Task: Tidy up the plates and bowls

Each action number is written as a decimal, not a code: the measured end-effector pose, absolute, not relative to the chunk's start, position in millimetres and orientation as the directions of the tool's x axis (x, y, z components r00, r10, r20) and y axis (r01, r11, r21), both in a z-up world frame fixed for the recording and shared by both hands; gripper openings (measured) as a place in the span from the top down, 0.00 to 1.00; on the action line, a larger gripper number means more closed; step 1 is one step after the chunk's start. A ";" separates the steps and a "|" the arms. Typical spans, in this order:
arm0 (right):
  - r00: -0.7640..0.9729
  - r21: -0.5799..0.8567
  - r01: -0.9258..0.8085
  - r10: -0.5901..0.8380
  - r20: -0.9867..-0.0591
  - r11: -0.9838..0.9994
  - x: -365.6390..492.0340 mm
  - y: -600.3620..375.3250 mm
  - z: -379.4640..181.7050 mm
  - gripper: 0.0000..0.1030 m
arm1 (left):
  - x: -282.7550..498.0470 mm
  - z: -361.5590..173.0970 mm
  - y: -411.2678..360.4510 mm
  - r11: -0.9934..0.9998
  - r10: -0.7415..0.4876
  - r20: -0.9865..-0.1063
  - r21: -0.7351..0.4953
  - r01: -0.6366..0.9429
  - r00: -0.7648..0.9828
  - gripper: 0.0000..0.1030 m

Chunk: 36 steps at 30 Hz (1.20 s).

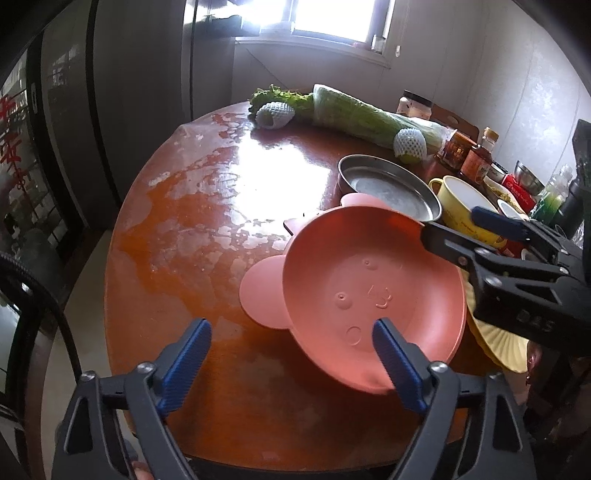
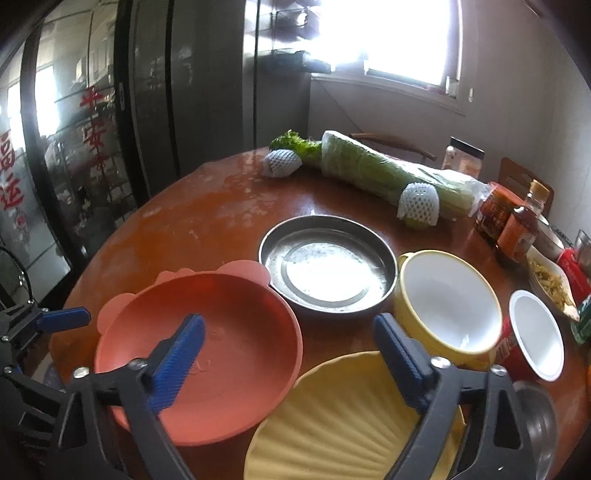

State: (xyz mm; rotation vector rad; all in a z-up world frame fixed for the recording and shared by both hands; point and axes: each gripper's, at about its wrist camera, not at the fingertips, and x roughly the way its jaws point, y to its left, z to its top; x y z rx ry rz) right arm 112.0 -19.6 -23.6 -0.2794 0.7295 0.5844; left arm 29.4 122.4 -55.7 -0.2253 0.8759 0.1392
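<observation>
Both grippers hang over the near edge of the round wooden table (image 1: 177,236), each with its blue-padded jaws spread apart and pinching nothing. Nearest, the left gripper (image 1: 291,332) reaches down at the pink bowl (image 1: 369,295): one pad sits inside the bowl's near rim and the other stands out over bare wood, so the rim lies between them without being squeezed. That bowl sits tilted on a matching pink plate with rounded ears (image 1: 260,295), which pokes out from under it on the side away from the other dishes. From the other side the right gripper (image 2: 290,325) comes in low, one finger over the pink bowl's inner wall and the other above the yellow scalloped plate (image 2: 332,421), which lies at the table's near edge just beside the pink bowl and partly under its rim. A little farther back stands the shallow steel pan (image 2: 328,266), its rim touching or almost touching the pink plate's ear, and next to it the yellow bowl with a white inside (image 2: 447,302), then a small white bowl (image 2: 535,332) with a red outside. Beyond those crowd sauce bottles (image 2: 517,229) and a lidded jar (image 2: 465,158). Along the far side lies a long wrapped cabbage (image 2: 376,170) with leafy greens (image 2: 291,142) at its end and two fruits in white foam netting (image 2: 419,205). Behind all this a bright window (image 2: 399,33) glares.
</observation>
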 end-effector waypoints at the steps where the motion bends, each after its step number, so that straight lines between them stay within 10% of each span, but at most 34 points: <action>1: 0.587 -0.039 -0.602 0.409 -0.698 0.798 113.6 -17.6 -25.7 0.29 | 30.0 -56.3 122.1 0.967 0.026 -0.775 -0.140 -0.212 0.632 0.17; 15: 0.535 -0.055 -0.629 0.380 -0.755 0.775 127.7 -5.8 -49.3 0.73 | 32.4 -58.6 120.8 0.959 0.016 -0.770 -0.168 -0.227 0.638 0.39; 36: 0.497 0.019 -0.684 0.485 -0.720 0.729 104.2 28.0 -24.1 0.75 | 36.7 -37.0 170.9 0.947 0.101 -0.727 -0.139 -0.290 0.679 0.52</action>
